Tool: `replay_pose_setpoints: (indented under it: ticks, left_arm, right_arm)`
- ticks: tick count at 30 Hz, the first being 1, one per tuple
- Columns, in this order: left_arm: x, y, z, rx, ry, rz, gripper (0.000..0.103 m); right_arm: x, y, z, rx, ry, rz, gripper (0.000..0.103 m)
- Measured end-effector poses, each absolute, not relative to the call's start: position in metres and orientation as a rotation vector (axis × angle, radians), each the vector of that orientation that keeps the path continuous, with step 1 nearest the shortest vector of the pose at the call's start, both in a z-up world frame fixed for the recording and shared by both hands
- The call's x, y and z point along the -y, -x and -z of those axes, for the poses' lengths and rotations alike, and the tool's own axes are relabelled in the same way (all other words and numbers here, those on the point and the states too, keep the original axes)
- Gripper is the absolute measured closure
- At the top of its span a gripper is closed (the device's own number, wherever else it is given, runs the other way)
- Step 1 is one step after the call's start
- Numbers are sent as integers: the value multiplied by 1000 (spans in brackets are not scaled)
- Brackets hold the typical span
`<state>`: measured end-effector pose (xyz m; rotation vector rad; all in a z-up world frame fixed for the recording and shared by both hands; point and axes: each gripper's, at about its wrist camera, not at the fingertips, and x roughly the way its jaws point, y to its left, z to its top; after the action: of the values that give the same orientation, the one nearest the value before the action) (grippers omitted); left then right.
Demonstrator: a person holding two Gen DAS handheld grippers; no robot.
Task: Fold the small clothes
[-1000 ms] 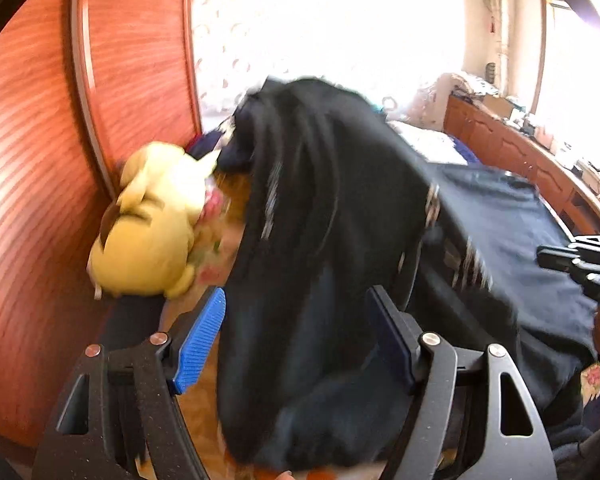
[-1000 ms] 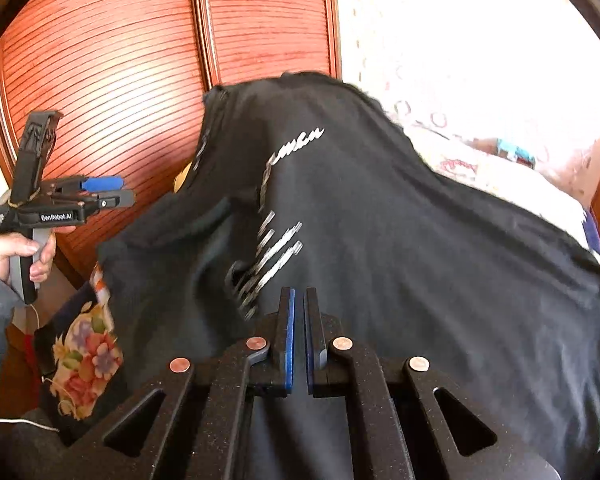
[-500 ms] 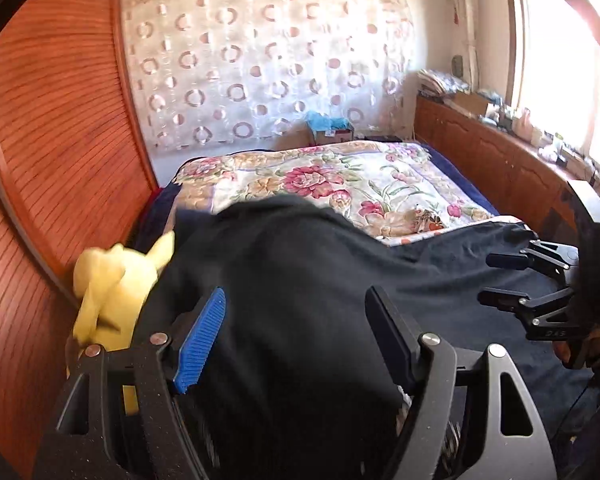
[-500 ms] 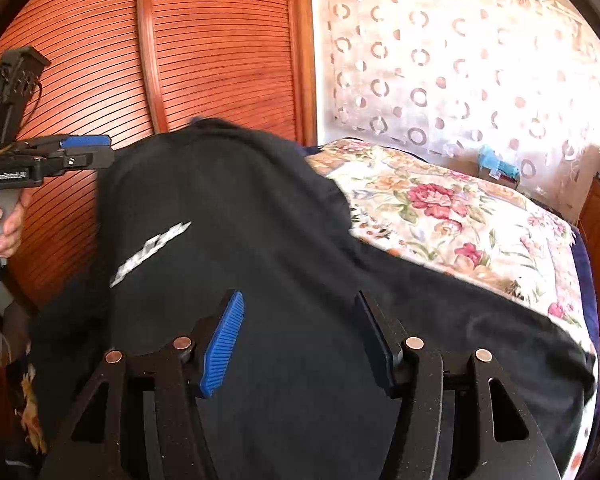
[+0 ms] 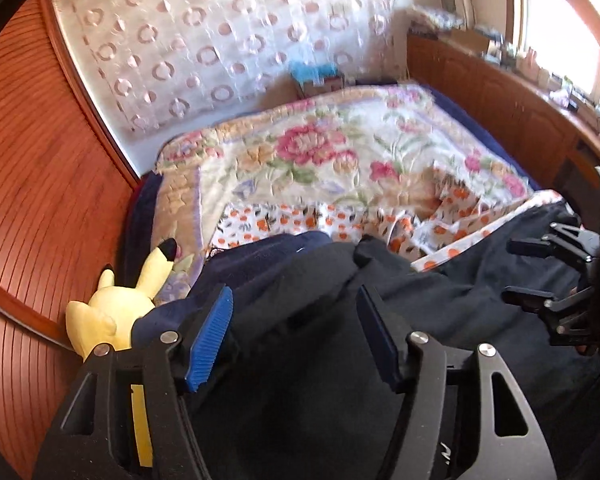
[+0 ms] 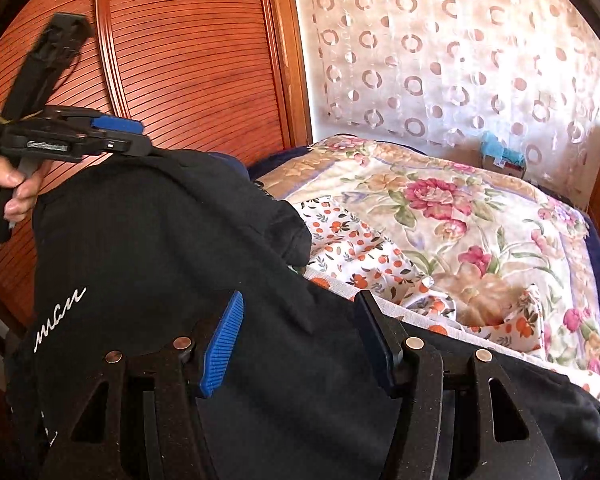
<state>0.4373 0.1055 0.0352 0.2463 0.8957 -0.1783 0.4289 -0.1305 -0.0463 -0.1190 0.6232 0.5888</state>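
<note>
I held both grippers over the black garment (image 6: 148,280), which lay heaped on the near edge of the bed (image 6: 480,208), its long axis running left to right. My right gripper (image 6: 300,336) had just sprung its jaws apart; they stood clear of the cloth beneath. My left gripper (image 5: 296,336) had just narrowed slightly, still gaping, gripping nothing. Judged from here, the bunched left end sat nearer my left gripper.

Bed with a floral quilt (image 5: 340,152) straight ahead of the claw, circle-patterned lace curtain (image 6: 440,52) glowing behind it. Ribbed wood wardrobe doors (image 6: 188,52) off left, sunny window (image 5: 560,20) right.
</note>
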Motion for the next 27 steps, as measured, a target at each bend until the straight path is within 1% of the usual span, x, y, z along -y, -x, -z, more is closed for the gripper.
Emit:
replay_pose_setpoints:
  ticks: [3, 6, 7, 9, 10, 11, 12, 14, 17, 20, 27]
  left_arm:
    - [-102, -450, -21, -963, -308, 177, 37]
    - [-102, -451, -22, -977, -317, 184, 38]
    - [-103, -451, -23, -981, -314, 191, 39]
    - [-104, -453, -22, -995, -294, 211, 47]
    - [-105, -454, -22, -1003, -275, 225, 54]
    - [-105, -454, -23, -1007, -262, 237, 68]
    - [-104, -453, -24, -1009, -257, 246, 73]
    - [-99, -450, -26, -998, -280, 239, 94]
    - [-93, -439, -40, -934, -308, 221, 98]
    - [-92, -422, -63, -846, -279, 220, 99]
    - [-83, -382, -82, -780, -274, 262, 99]
  right_arm:
    - [130, -434, 52, -634, 111, -590, 43]
    - [130, -436, 52, -636, 113, -594, 43]
    - [130, -436, 52, -635, 116, -594, 43]
    - [129, -437, 53, -637, 121, -594, 43]
    - [129, -438, 53, -639, 122, -591, 43]
    - [129, -439, 53, -641, 120, -588, 43]
    - [129, -439, 53, -642, 117, -586, 43]
    - [130, -438, 51, -642, 111, -583, 43]
    - [130, -439, 51, -638, 120, -574, 43]
    - [130, -440, 50, -635, 129, -568, 43]
    - [129, -447, 48, -625, 109, -566, 43]
